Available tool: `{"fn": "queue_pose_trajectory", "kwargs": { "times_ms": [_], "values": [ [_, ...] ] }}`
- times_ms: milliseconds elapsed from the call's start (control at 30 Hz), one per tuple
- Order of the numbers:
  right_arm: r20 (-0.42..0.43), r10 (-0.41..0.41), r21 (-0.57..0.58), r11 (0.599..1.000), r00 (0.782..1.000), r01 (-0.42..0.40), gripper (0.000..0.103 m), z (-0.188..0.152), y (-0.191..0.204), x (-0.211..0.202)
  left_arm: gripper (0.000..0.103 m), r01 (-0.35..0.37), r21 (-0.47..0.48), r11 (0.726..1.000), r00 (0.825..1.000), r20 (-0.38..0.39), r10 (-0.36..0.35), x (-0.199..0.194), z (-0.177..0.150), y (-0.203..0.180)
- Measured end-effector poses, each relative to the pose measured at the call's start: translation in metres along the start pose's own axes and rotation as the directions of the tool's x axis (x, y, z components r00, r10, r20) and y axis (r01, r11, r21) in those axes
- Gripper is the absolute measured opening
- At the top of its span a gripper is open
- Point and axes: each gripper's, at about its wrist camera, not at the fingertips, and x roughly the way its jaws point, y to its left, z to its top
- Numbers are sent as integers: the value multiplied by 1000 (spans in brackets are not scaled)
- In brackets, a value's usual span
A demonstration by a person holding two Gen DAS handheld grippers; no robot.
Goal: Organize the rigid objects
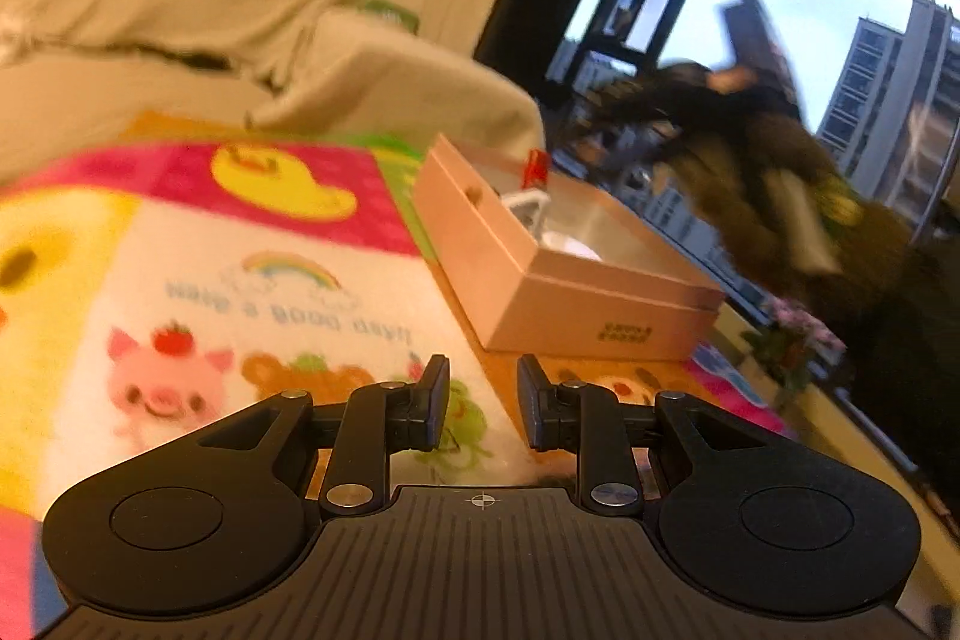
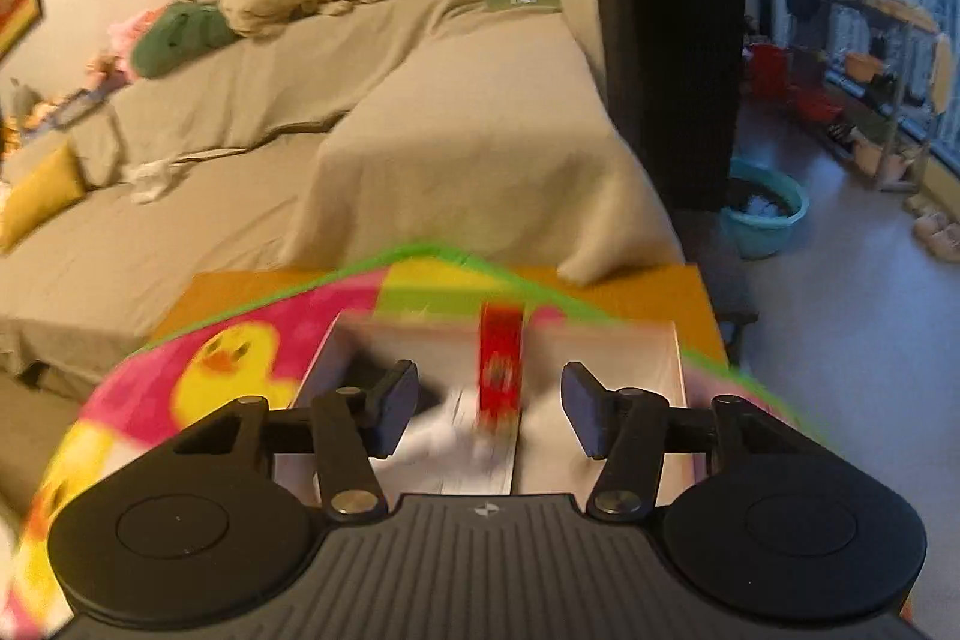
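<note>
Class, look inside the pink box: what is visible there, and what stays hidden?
Inside the pink box a red item stands upright beside blurred white objects. The near wall and the gripper body hide part of the floor.

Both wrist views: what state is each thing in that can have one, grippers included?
Pink cardboard box: open, no lid on, lying flat on the cartoon-print mat.
Red patterned block: upright inside the box, not gripped.
White items: in the box, too blurred to identify.
Left gripper: shut, nothing between its pads.
Right gripper: open over the box, empty.
</note>
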Motion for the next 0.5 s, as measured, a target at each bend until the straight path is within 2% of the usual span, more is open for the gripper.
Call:
{"fn": "queue_pose_trajectory", "kwargs": {
  "times_ms": [133, 200, 233, 333, 500],
  "values": [
    [-22, -76, -26, 997, 997, 76, 49, 22, 9, 46, 27, -7, -46, 999, 1000, -18, 6, 3, 0, 8],
    [-45, -90, -32, 996, 995, 89, 24, 25, 10, 61, 27, -12, -56, 998, 1000, -23, 11, 4, 0, 10],
    [-61, -84, -33, 996, 995, 82, 22, 25, 9, 66, 27, -7, -60, 998, 1000, -21, 5, 4, 0, 10],
    [-61, -63, -37, 997, 996, 61, 22, 19, 5, 59, 27, 7, -70, 998, 1000, -18, -8, 3, 0, 12],
    [-65, 10, -47, 999, 998, -13, 23, -11, -7, 2, 27, 6, -84, 996, 1000, -28, -9, 4, 0, 15]
  ]
}}
